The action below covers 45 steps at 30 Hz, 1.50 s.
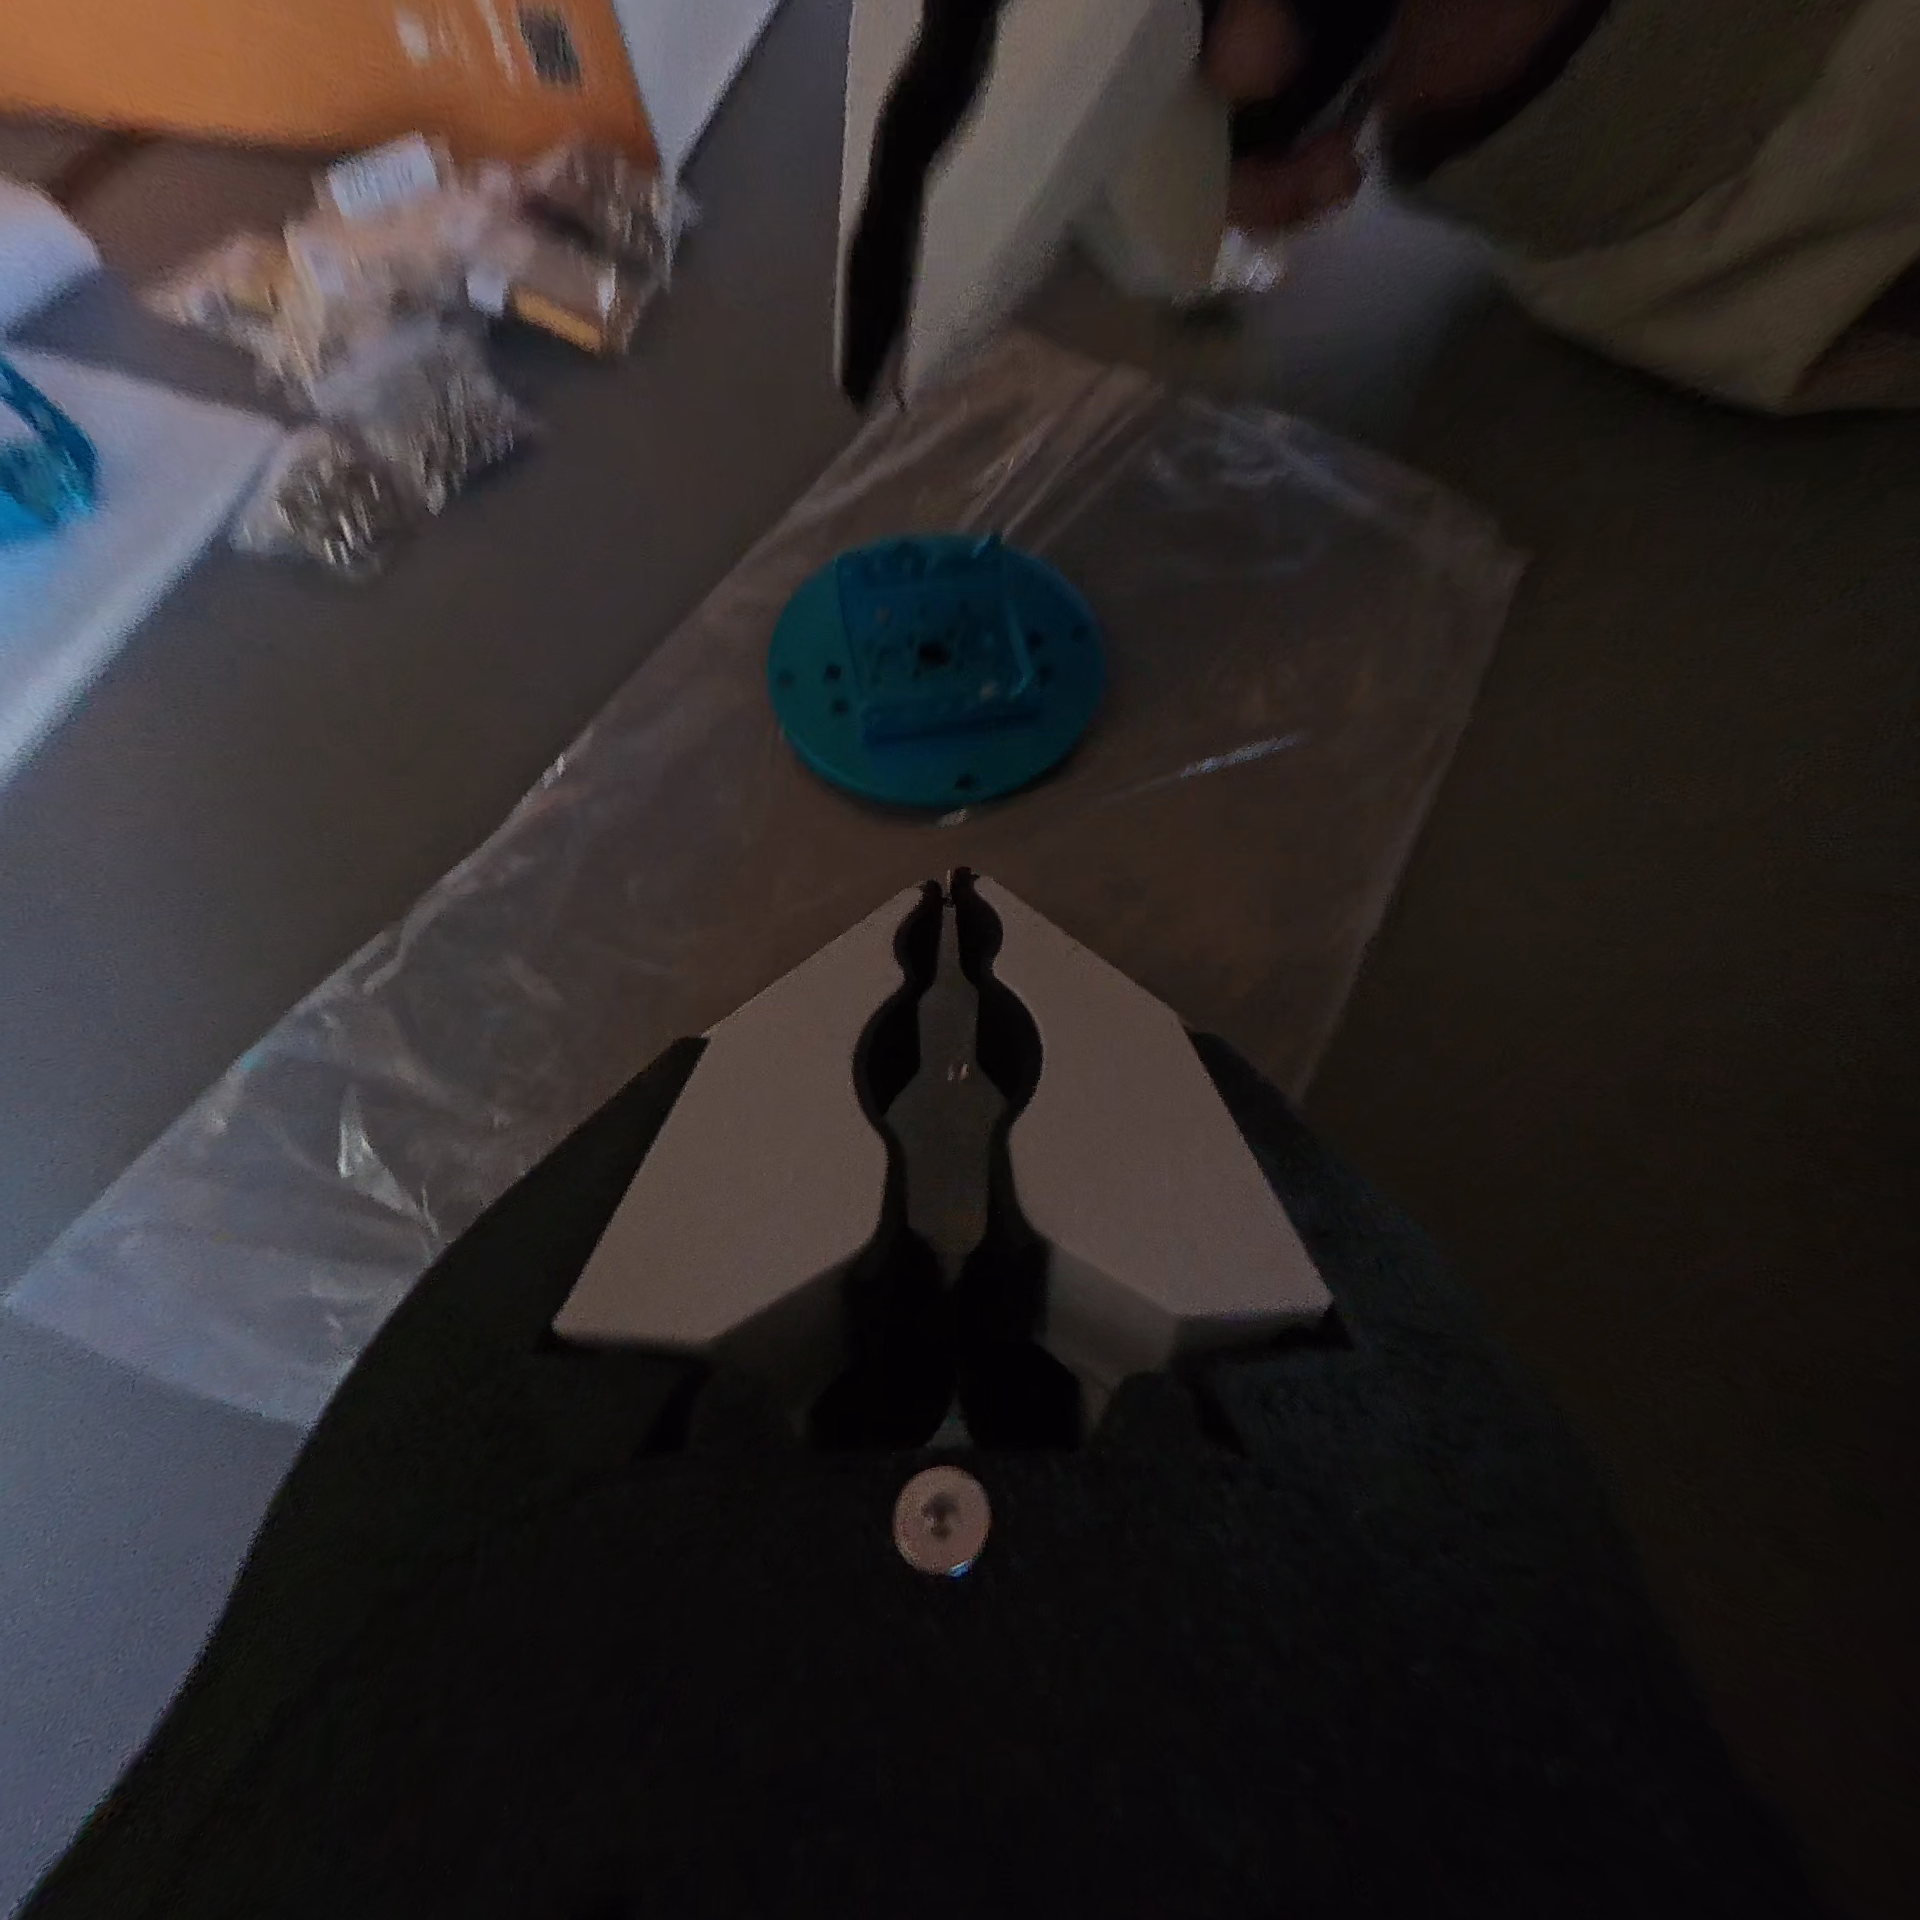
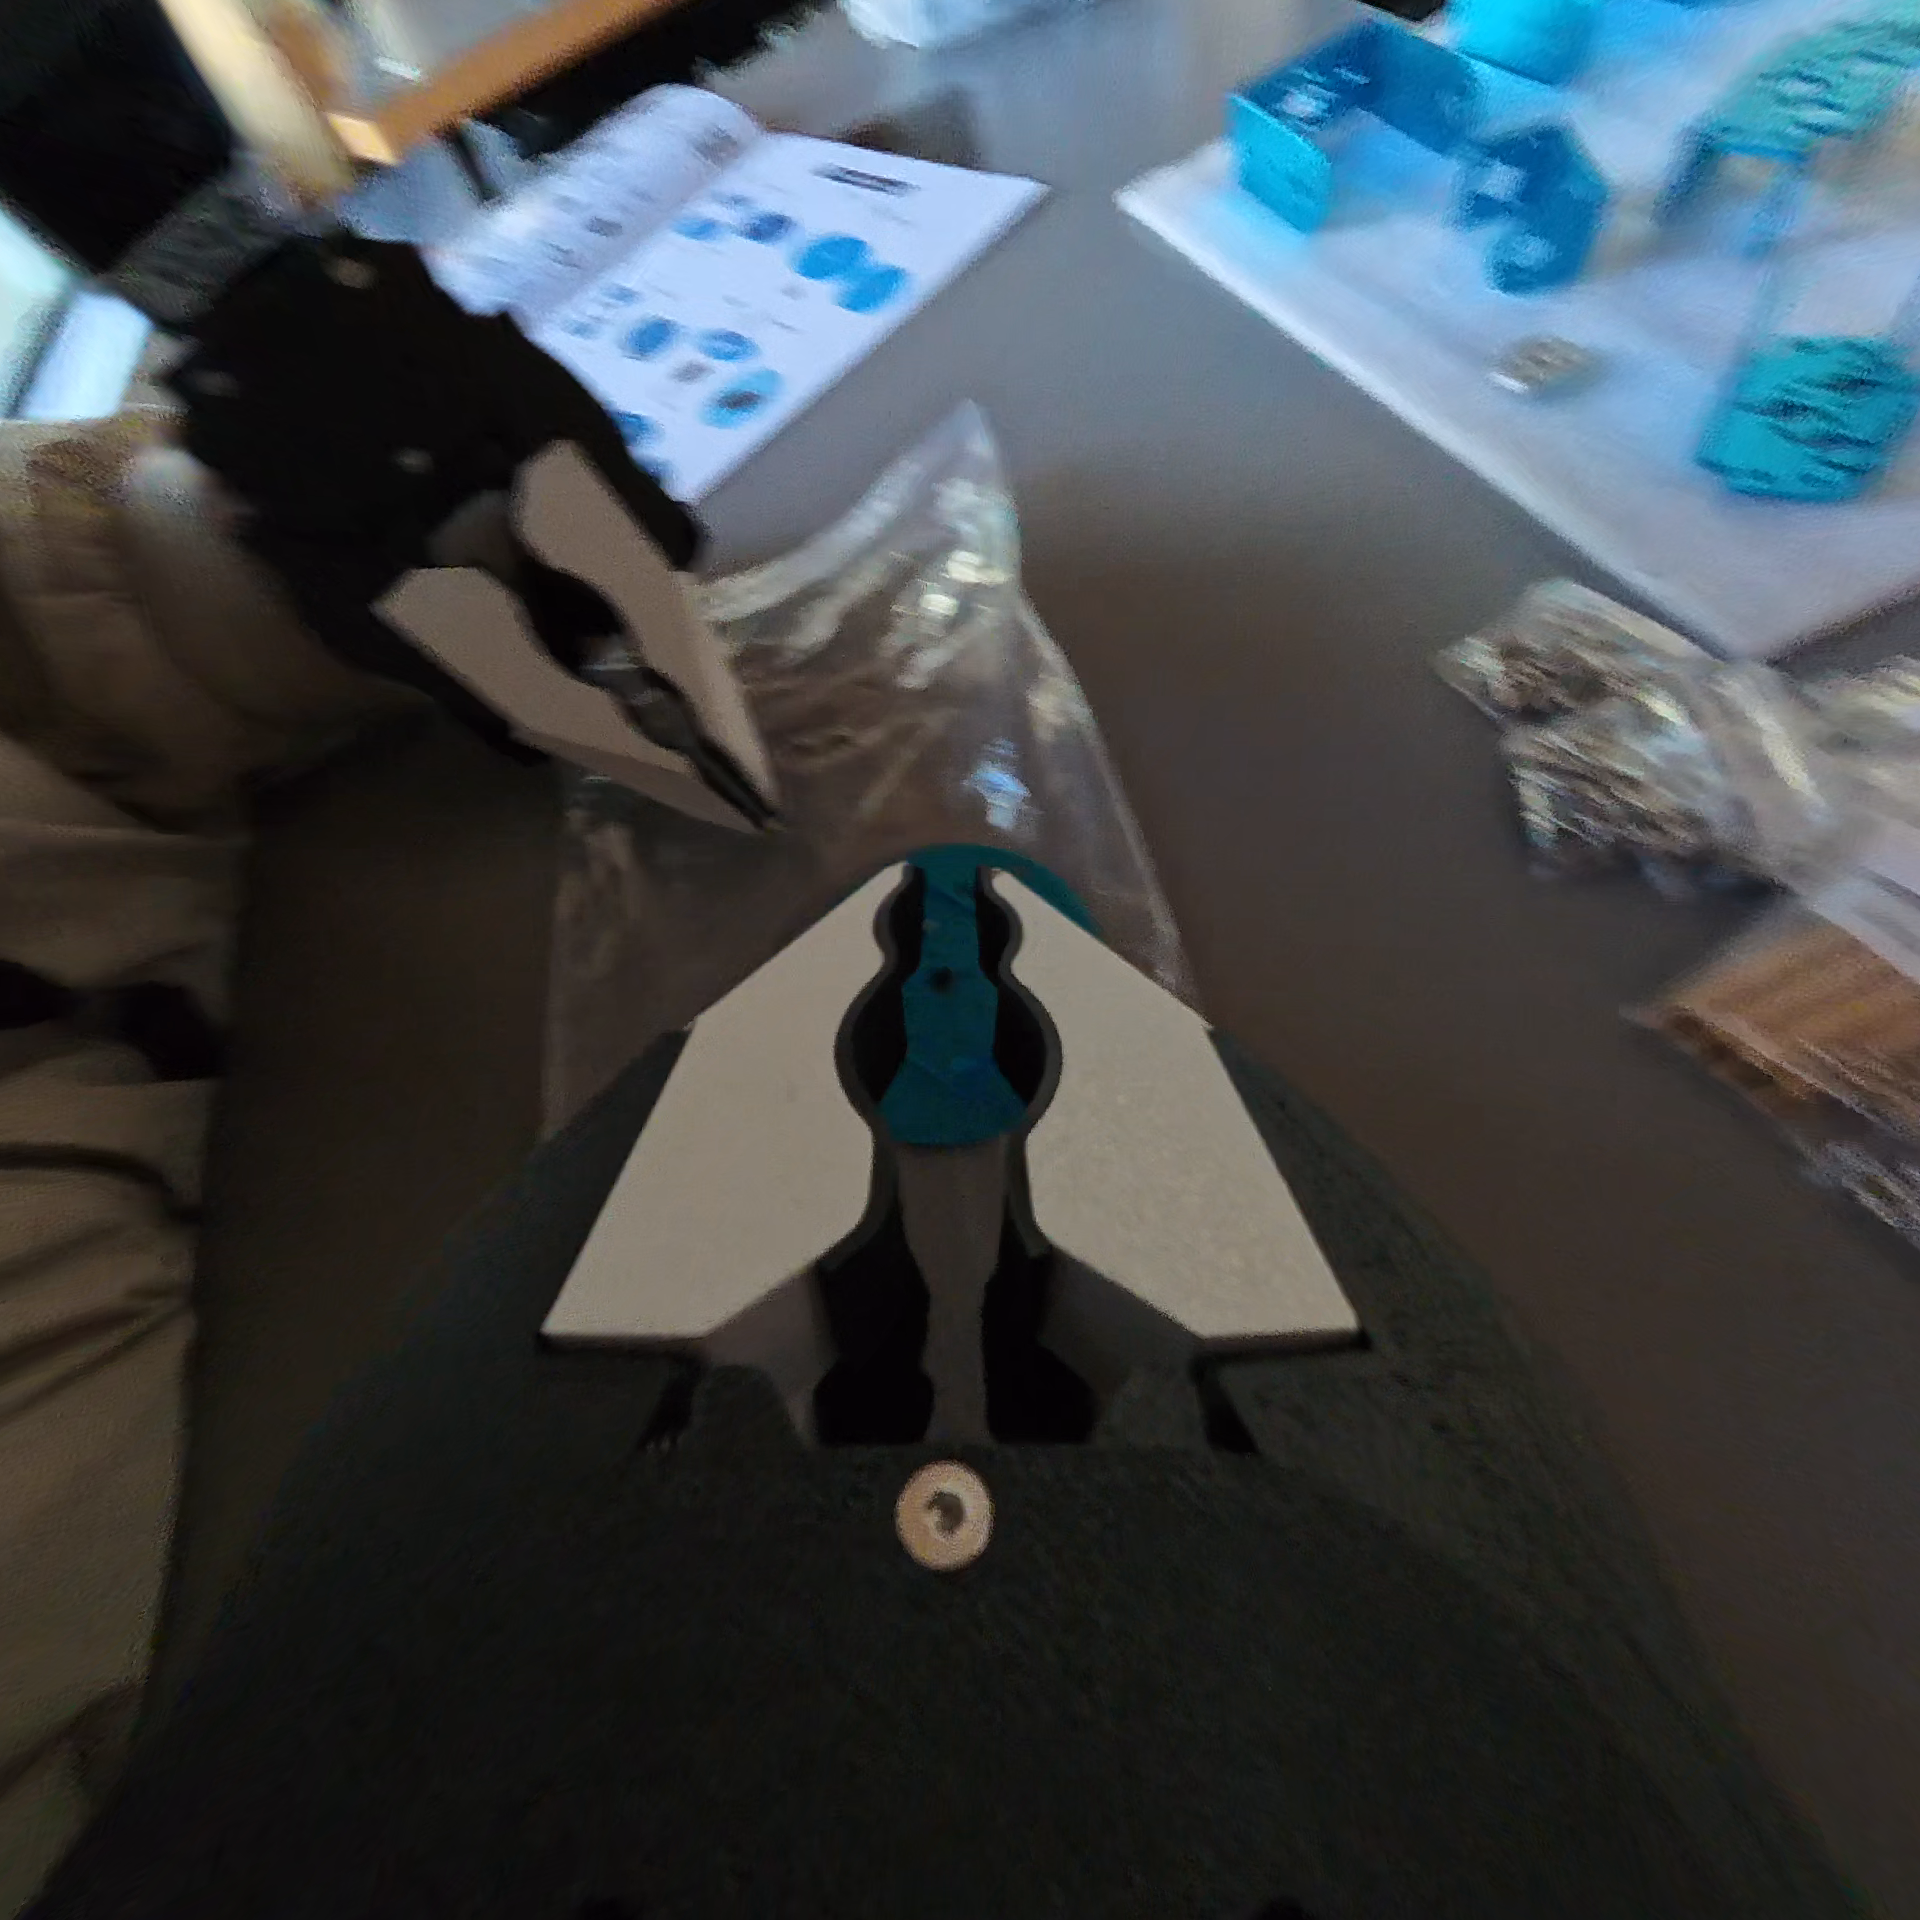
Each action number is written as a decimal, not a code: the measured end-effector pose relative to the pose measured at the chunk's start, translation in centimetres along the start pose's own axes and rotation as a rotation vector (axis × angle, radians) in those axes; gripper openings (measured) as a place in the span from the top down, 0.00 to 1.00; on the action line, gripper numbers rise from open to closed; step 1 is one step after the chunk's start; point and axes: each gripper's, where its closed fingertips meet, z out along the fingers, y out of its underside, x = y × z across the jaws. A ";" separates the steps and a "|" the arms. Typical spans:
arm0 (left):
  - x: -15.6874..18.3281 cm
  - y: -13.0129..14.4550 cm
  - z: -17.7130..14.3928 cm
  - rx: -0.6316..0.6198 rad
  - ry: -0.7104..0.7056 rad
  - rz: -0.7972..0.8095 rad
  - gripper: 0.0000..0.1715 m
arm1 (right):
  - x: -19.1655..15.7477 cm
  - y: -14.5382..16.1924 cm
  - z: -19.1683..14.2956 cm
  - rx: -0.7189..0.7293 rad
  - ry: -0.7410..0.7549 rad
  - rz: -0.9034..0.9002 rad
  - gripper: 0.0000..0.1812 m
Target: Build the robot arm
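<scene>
Your left gripper (image 1: 953, 883): jaws shut tip to tip, nothing btwn them, hovering just short of the teal disc (image 1: 935, 675) w/ a square block on top, which sits on a clear plastic bag (image 1: 1247, 623). Your right gripper (image 2: 948, 878): jaws nearly shut w/ a narrow gap, over the disc, contact unclear. Gray table (image 2: 1299, 623); booklet (image 2: 831, 260) beyond.
</scene>
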 end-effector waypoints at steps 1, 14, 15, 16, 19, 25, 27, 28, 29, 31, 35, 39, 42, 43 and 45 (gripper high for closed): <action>0.3 -1.1 -0.4 0.056 0.010 0.007 1.00 | -1.6 -0.4 0.2 0.018 -0.083 -0.030 0.93; 4.9 -7.2 -4.7 0.432 0.617 -0.430 1.00 | -10.4 -0.8 0.7 0.230 -0.311 -0.579 0.92; 5.1 -7.2 -4.7 0.432 0.646 -0.448 1.00 | -10.6 -1.1 0.5 0.256 -0.315 -0.580 0.93; 5.2 -7.1 -4.7 0.433 0.662 -0.464 1.00 | -10.9 -1.3 0.3 0.271 -0.328 -0.585 0.95; 5.2 -7.3 -4.6 0.449 0.697 -0.507 1.00 | -10.9 -1.3 0.3 0.272 -0.331 -0.573 0.96; 4.1 -5.5 -3.3 0.359 0.571 -0.474 1.00 | -6.7 0.1 -0.2 0.122 -0.149 -0.553 0.98; 3.3 -3.7 -2.5 0.259 0.449 -0.412 1.00 | -6.8 1.7 -0.3 0.013 -0.208 -0.506 0.95; 2.7 -3.1 -2.5 0.229 0.383 -0.381 1.00 | -6.5 2.0 0.2 -0.026 -0.190 -0.492 0.93; 2.2 -2.7 -2.7 0.213 0.321 -0.349 0.99 | -6.8 2.5 0.8 -0.054 -0.191 -0.488 0.92; 1.2 -2.1 -3.5 0.206 0.211 -0.301 0.96 | -7.5 3.2 2.3 -0.095 -0.182 -0.489 0.91; 1.2 -2.0 -5.2 0.273 0.112 -0.280 0.92 | -7.6 5.5 4.9 -0.255 -0.158 -0.489 0.91; 2.2 -1.4 -5.5 0.304 0.087 -0.308 0.92 | -6.8 5.5 5.7 -0.253 -0.126 -0.437 0.95; 2.9 -1.2 -5.4 0.321 0.093 -0.330 0.92 | -6.8 5.4 5.9 -0.251 -0.124 -0.432 0.95; 3.1 -1.2 -5.4 0.320 0.101 -0.341 0.92 | -6.8 5.4 6.0 -0.250 -0.114 -0.439 0.95; 3.1 -1.1 -5.3 0.314 0.104 -0.362 0.92 | -6.8 5.3 6.1 -0.249 -0.093 -0.461 0.99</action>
